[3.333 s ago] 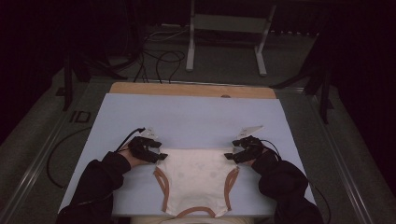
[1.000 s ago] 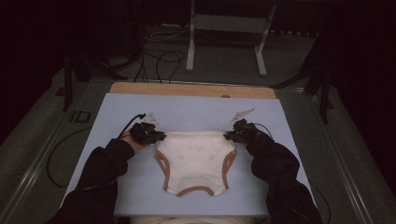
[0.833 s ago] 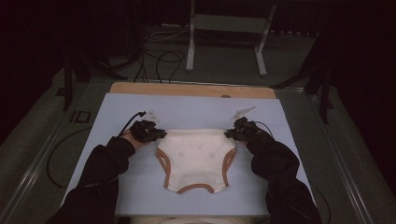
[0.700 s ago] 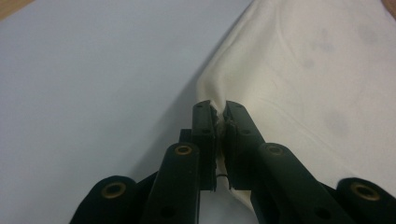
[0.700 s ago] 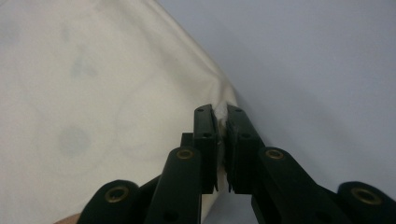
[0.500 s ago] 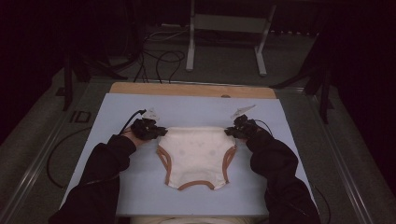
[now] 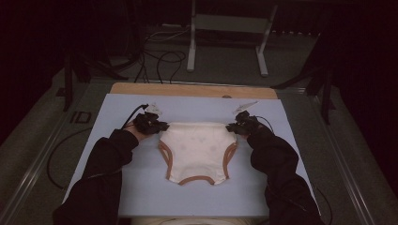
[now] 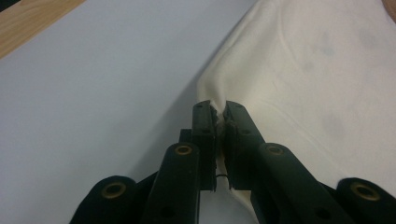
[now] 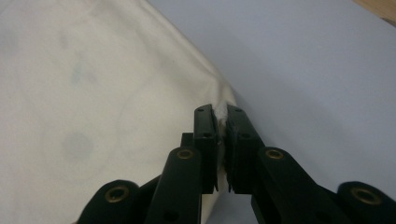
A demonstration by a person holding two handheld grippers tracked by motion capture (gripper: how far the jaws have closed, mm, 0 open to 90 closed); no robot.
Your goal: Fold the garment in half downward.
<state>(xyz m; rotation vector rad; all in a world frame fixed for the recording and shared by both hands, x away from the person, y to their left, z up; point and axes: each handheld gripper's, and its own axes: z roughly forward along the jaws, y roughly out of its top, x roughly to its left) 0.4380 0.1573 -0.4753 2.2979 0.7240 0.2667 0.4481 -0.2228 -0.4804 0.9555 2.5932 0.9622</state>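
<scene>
My left gripper (image 8: 220,122) and right gripper (image 9: 221,122) each pinch a waist corner of the cream underpants (image 7: 198,149), keeping them stretched flat on the blue mat (image 7: 112,187) for smoothing, though their faint print blurs and my sleeves (image 7: 277,164) cover the mat's near corners.

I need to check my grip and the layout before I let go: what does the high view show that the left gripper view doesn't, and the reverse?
High view: the whole cream garment with its brown-trimmed leg openings, lying flat on the pale blue mat, both sleeved arms, the right tongs at the far right corner, and the floor cables.

Left gripper view: close up, the left tongs shut on a bunched pinch of cloth, jaws nearly together.

Both: the left tongs at the garment's far left corner, the mat, and the wooden table edge beyond it.
</scene>
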